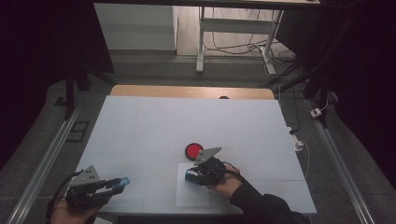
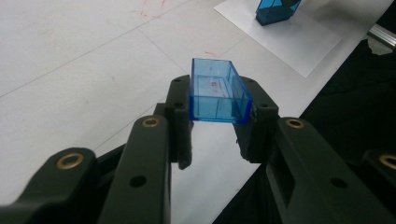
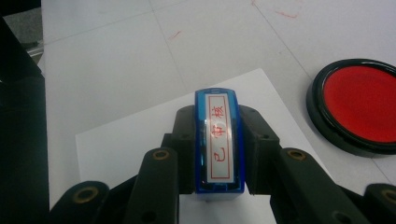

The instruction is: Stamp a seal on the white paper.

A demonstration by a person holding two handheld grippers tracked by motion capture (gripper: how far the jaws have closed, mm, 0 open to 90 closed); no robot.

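My left gripper (image 2: 219,133) is shut on a clear blue stamp cap (image 2: 218,91), held just above the white table near its front left edge; in the high view the left gripper (image 1: 119,183) points right with the cap (image 1: 123,181) at its tip. My right gripper (image 3: 218,161) is shut on a blue stamp (image 3: 219,140) with a white label and red characters. In the high view the right gripper (image 1: 191,176) holds that stamp (image 1: 190,175) over a white paper sheet (image 1: 187,196). A round red ink pad (image 1: 193,150) lies just beyond it.
The white table surface (image 1: 187,121) has a wooden strip along its far edge. Metal rails (image 1: 42,172) run along both sides of the table. The paper sheet (image 2: 299,39) and the other gripper's stamp (image 2: 275,10) show far off in the left gripper view.
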